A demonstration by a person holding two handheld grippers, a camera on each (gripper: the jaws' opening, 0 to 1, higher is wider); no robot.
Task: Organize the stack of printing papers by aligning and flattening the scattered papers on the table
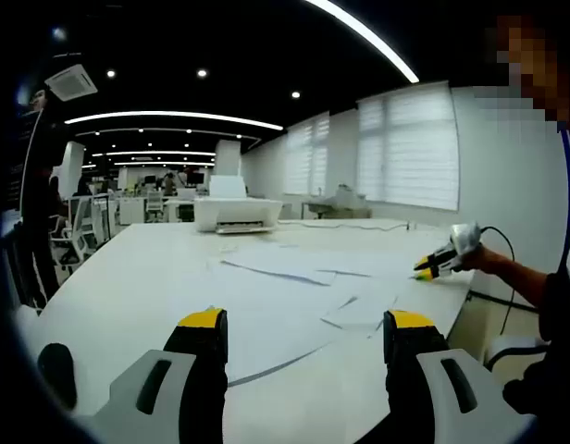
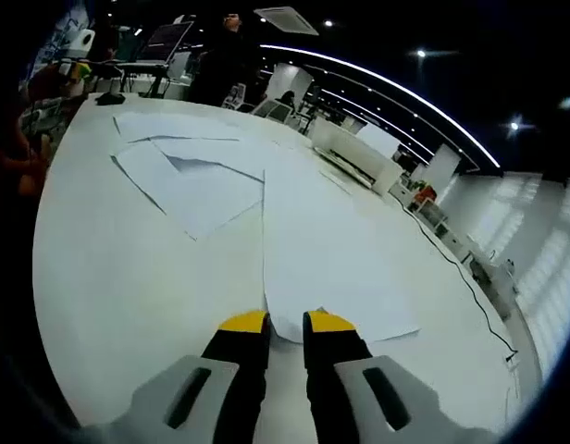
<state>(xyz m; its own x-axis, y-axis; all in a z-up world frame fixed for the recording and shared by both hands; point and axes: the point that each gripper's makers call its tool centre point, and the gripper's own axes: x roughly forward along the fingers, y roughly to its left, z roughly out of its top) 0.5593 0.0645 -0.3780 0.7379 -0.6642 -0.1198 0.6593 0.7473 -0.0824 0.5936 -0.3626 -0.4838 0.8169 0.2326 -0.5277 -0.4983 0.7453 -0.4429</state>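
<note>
Paper (image 2: 331, 268) corner between right claw (image 2: 285, 324) tips

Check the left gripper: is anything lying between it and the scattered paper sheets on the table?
Nothing visible. The left gripper hangs open over bare table, with the scattered sheets directly ahead. The printer sits well beyond them.

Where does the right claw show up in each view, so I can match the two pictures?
Left gripper view: the right claw is at the right, tips down on the table's papers, in a person's hand.
Right gripper view: it rises from the bottom centre, jaws nearly together at a sheet's near edge.
Shared landmark: the white printer at the table's far end.
</note>
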